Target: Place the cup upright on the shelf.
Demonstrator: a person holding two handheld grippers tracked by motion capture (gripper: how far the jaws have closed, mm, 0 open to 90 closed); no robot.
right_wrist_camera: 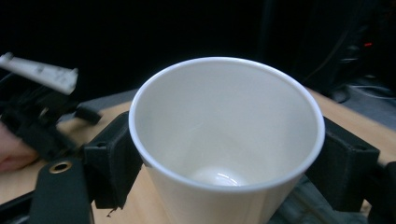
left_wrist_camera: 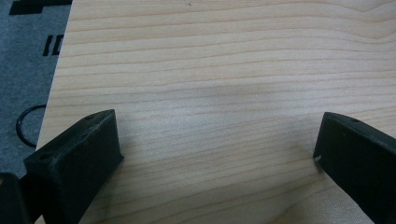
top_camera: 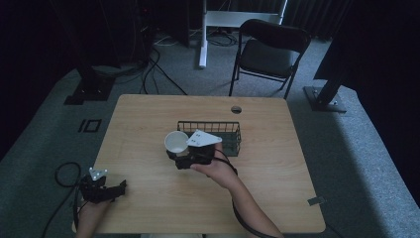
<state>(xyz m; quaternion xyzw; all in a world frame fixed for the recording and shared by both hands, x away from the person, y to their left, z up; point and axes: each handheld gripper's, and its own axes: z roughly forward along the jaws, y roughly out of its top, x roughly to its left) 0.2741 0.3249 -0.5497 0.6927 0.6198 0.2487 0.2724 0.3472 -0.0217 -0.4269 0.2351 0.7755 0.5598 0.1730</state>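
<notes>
A white paper cup (top_camera: 176,142) is held upright just above the wooden table (top_camera: 163,198), with my right gripper (top_camera: 177,151) shut on its sides. In the right gripper view the cup (right_wrist_camera: 224,140) is empty and sits between the two black jaws of my right gripper (right_wrist_camera: 229,156). A black wire basket (top_camera: 208,122) stands just right of the cup. My left gripper (top_camera: 120,188) rests at the table's front left corner. In its own view, the left gripper (left_wrist_camera: 218,133) is open over bare wood, with nothing between the jaws.
A round cable hole (top_camera: 236,109) lies near the table's far edge. A black folding chair (top_camera: 270,49) stands beyond the table, with cables and stand bases on the grey carpet. The left gripper's cable loops off the table's left edge (top_camera: 64,173).
</notes>
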